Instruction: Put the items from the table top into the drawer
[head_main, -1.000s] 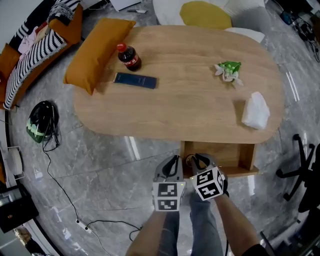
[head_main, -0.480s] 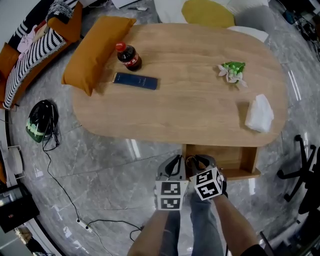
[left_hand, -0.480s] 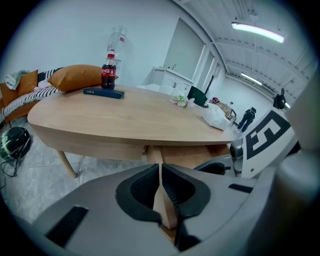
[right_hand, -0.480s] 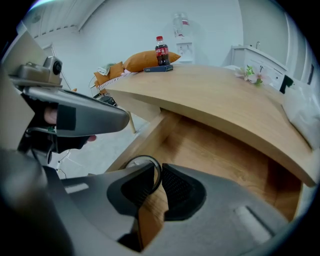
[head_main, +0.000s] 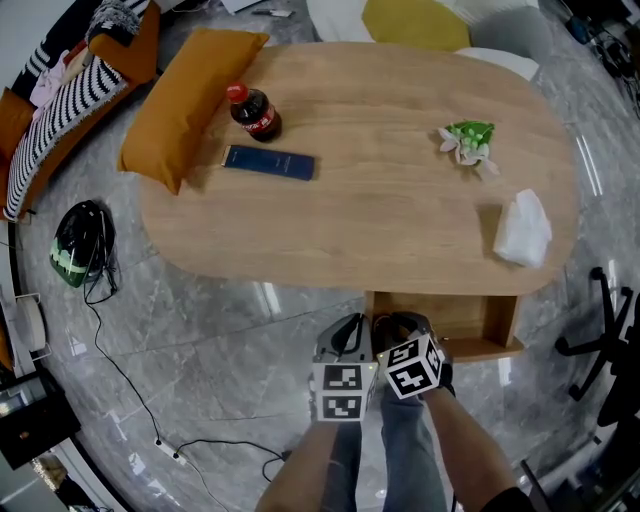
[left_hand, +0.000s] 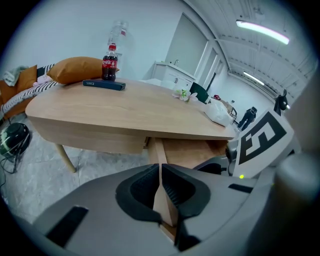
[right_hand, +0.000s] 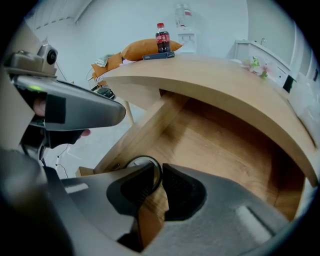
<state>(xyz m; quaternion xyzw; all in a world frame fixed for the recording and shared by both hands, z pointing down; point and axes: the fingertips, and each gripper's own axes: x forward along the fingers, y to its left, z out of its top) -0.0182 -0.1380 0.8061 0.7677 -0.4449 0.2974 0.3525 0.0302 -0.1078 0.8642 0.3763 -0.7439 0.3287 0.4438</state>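
Room: a grey marbled floor (head_main: 200, 340) is seen under an oval wooden table (head_main: 380, 220); an orange cushion (head_main: 180, 95) is laid at the table's far left edge.
Table top: a cola bottle (head_main: 252, 110) is stood upright at the far left, and a flat dark blue case (head_main: 268, 162) is laid just beside it. A green-and-white sprig (head_main: 466, 140) and a crumpled white bag (head_main: 523, 230) are left at the right, well apart from the bottle and the case.
Drawer: the drawer (head_main: 497, 322) is pulled out under the table's near right edge; its bare wooden bottom is shown in the right gripper view.
Left gripper: the left gripper (head_main: 347, 328) is held before the drawer front, just beside the other gripper; its jaws are pressed together and nothing is held.
Right gripper: the right gripper (right_hand: 161, 172) is held at the drawer front. Its jaws are closed to a narrow slit on the rim of a dark ring pull (right_hand: 141, 159) and have just been eased slightly apart.
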